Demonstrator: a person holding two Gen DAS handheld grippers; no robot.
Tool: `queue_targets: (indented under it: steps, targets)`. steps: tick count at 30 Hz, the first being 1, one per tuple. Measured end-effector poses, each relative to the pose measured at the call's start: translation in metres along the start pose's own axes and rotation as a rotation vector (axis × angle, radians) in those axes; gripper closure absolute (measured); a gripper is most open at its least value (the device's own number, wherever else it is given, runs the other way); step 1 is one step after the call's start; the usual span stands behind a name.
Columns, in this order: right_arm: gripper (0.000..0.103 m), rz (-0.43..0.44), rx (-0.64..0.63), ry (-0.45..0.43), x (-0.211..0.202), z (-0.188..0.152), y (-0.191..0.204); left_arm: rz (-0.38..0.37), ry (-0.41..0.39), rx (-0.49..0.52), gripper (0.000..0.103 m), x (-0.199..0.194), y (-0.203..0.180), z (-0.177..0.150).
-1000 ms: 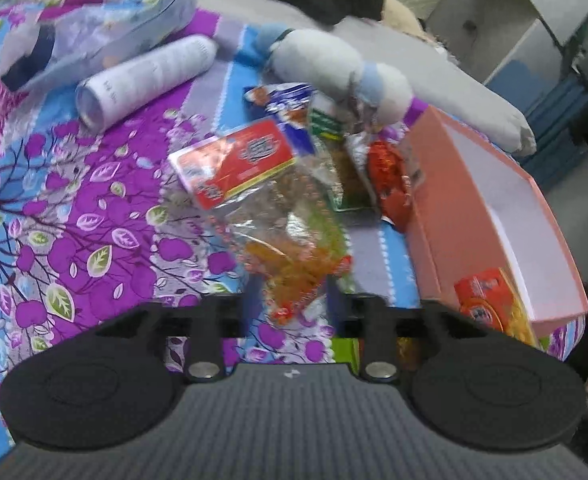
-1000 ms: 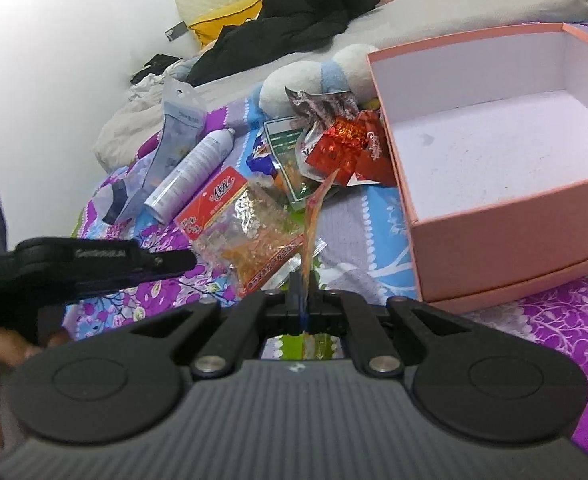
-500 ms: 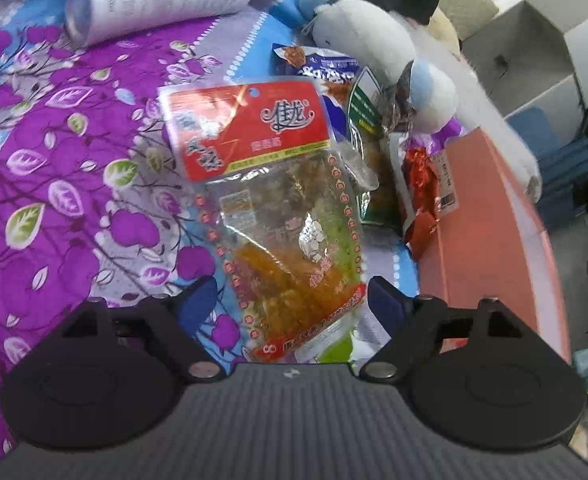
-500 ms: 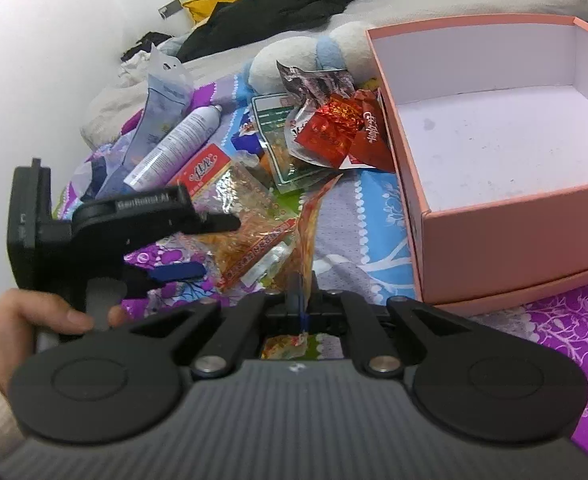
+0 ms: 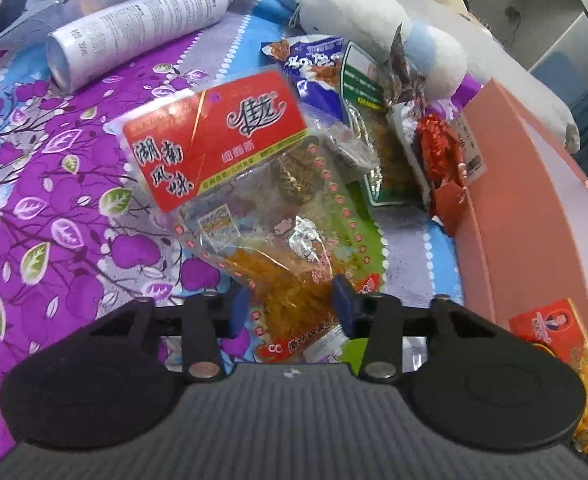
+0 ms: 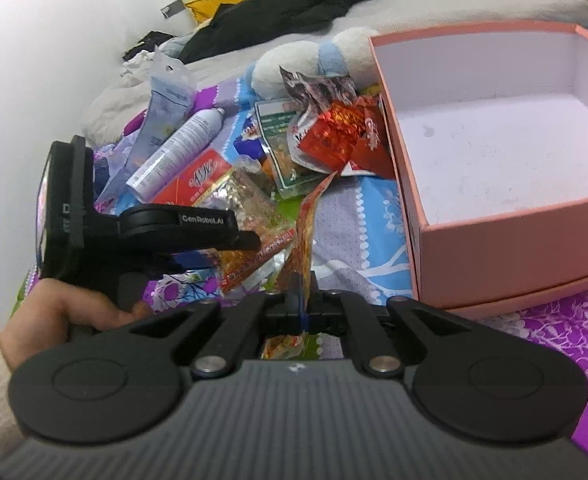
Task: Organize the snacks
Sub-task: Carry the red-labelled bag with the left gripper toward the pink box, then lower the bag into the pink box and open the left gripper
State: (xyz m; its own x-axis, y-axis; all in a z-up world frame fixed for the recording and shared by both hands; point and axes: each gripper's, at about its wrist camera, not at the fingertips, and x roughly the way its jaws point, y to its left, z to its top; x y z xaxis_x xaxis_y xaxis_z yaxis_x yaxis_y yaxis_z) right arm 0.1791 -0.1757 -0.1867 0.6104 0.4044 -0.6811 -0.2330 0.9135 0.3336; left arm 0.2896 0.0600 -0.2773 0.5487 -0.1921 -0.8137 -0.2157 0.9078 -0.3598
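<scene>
A clear snack bag with a red label [image 5: 229, 148] lies on the purple flowered bedspread [image 5: 53, 208]. Its lower end sits between the blue pads of my left gripper [image 5: 290, 305], whose jaws are closing and squeeze the bag from both sides. From the right wrist view, the left gripper [image 6: 245, 242] hangs low over that bag [image 6: 249, 200], held by a hand. My right gripper [image 6: 301, 309] is shut on a thin orange-red snack packet [image 6: 308, 224], also seen in the left wrist view [image 5: 550, 332]. The open pink box [image 6: 418, 216] stands empty to the right.
More snack packets are piled against the pink box [image 5: 534, 232]: a blue one [image 5: 318, 76], a green one [image 5: 378, 132], red foil ones [image 5: 442, 152]. A white spray can [image 5: 141, 28] and a plush toy [image 5: 358, 8] lie behind. Dark clothes [image 6: 294, 0] and pillows are further back.
The left gripper let go of the clear bag, opened wide, sank over it where it lay and has closed on its lower end. The right gripper has held still with its packet.
</scene>
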Motion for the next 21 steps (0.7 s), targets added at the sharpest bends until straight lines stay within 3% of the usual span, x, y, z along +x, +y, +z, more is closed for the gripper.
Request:
queue_targets:
  steps: [5, 21]
  targets:
    - [0.100, 0.001, -0.005, -0.023, -0.011, 0.001, 0.004, 0.007, -0.028, 0.019, 0.069, -0.026, -0.003, -0.008]
    - [0.100, -0.006, -0.020, -0.131, -0.053, 0.024, 0.014, -0.033, -0.136, 0.116, 0.071, -0.136, -0.039, -0.010]
